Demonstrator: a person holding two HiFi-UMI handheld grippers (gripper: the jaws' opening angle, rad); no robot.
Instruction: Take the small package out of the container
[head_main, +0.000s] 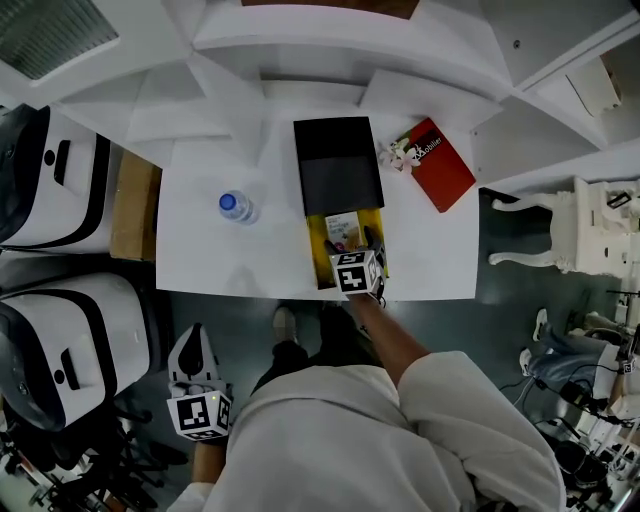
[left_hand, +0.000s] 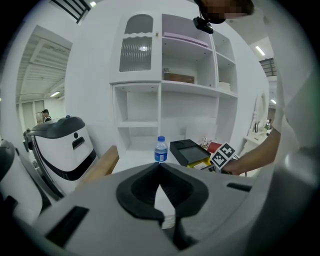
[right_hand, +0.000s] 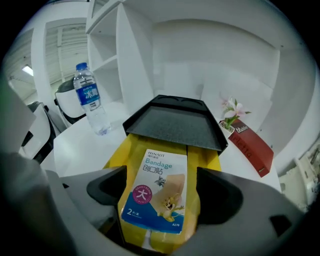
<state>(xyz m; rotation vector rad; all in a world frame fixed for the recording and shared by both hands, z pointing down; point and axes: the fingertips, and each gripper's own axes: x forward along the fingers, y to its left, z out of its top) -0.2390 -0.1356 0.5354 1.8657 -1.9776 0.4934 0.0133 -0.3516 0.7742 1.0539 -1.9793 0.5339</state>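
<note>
1. The small flat bandage package (right_hand: 159, 185), white and blue with a cartoon print, lies face up inside the container, directly between the jaws of the right gripper (right_hand: 161, 199).
2. The right gripper is released: its jaws stand wide apart, one on either long side of the package. I see no sign that they press on it. This placement looks like the set-up for a pinch across the pack's width, so I judge the grasp is not yet made.
3. The container is a shallow yellow tray (right_hand: 121, 150) under the gripper. Its flat black lid (right_hand: 175, 125) is slid away ahead of the jaws, which leaves the near end uncovered, probably so the jaws can reach in. Nothing but the package shows in the uncovered part.
4. Ahead and to the right gripper's left stands a clear plastic water bottle (right_hand: 92, 100); ahead to its right lies a red box (right_hand: 252, 145). Both sit clear of the tray on the white table (right_hand: 75, 145).
5. The left gripper (left_hand: 160, 192) is clenched on nothing and is held low, well back from the table, probably because this step needs one gripper only.
</note>
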